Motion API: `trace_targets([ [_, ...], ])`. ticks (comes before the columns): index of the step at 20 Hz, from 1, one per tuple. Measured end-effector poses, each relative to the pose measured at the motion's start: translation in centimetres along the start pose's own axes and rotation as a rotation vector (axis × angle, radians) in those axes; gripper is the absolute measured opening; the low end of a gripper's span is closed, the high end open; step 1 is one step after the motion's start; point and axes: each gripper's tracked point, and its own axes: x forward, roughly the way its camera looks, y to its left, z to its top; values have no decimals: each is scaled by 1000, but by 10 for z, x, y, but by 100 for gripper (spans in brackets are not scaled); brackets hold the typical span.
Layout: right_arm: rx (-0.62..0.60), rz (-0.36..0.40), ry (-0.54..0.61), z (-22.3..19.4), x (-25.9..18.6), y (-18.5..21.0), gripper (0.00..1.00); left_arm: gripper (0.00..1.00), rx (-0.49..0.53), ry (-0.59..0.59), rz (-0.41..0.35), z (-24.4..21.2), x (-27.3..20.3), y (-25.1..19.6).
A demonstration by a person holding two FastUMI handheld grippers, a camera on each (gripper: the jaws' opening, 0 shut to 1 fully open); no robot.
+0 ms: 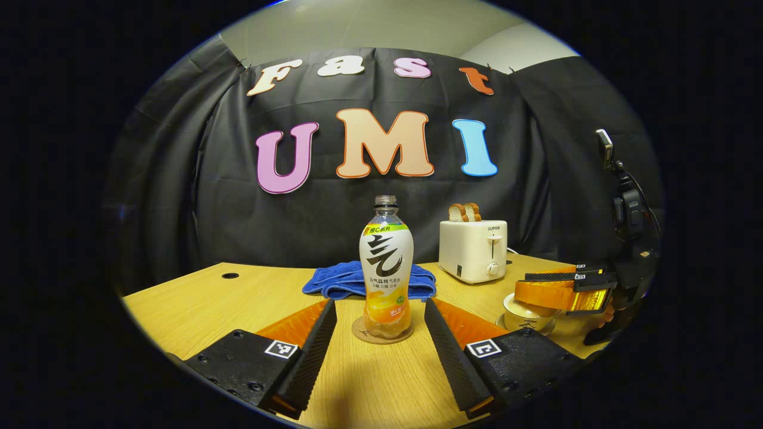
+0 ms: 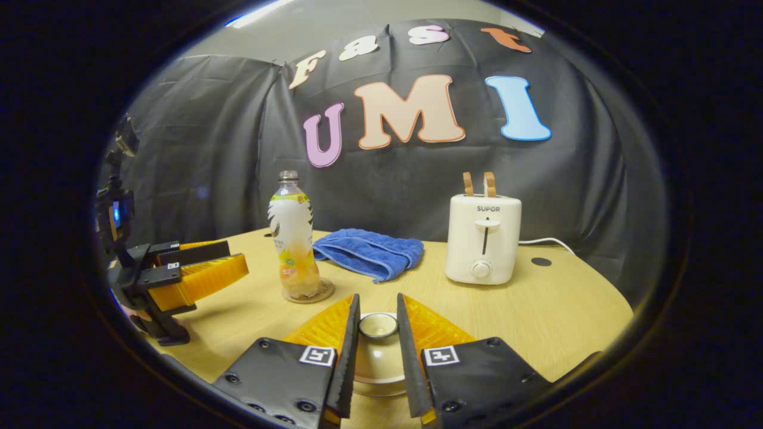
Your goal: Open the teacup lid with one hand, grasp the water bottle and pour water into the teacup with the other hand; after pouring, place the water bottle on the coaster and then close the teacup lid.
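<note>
Bare wooden tabletop [image 1: 197, 304] open to the left of the capless plastic drink bottle [image 1: 386, 271] on its round cork coaster [image 1: 381, 333], with free space on both flanks between bottle and the spread fingers of the left gripper [image 1: 380, 325]. Directly behind the bottle, blocked by a crumpled blue towel [image 1: 351, 280]; farther right, by a white toaster with two bread slices [image 1: 473, 249]. Over the cream lidded teacup [image 2: 377, 351], little room, the right gripper [image 2: 377, 325] closely flanking the lid knob; clear board right of it toward the toaster [image 2: 483, 245].
</note>
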Motion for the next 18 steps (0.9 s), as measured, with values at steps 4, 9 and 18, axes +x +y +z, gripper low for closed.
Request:
trace_targets([
  [4, 5, -14, -57, 8, -9, -3, 70, 87, 0, 0, 0, 0, -1, 0],
  [9, 16, -83, -159, 20, -30, -15, 98, 87, 1, 2, 11, 1, -3, 3],
  [18, 29, -311, -171, 15, -73, -52, 100, 87, 5, 7, 142, 1, -21, 31],
])
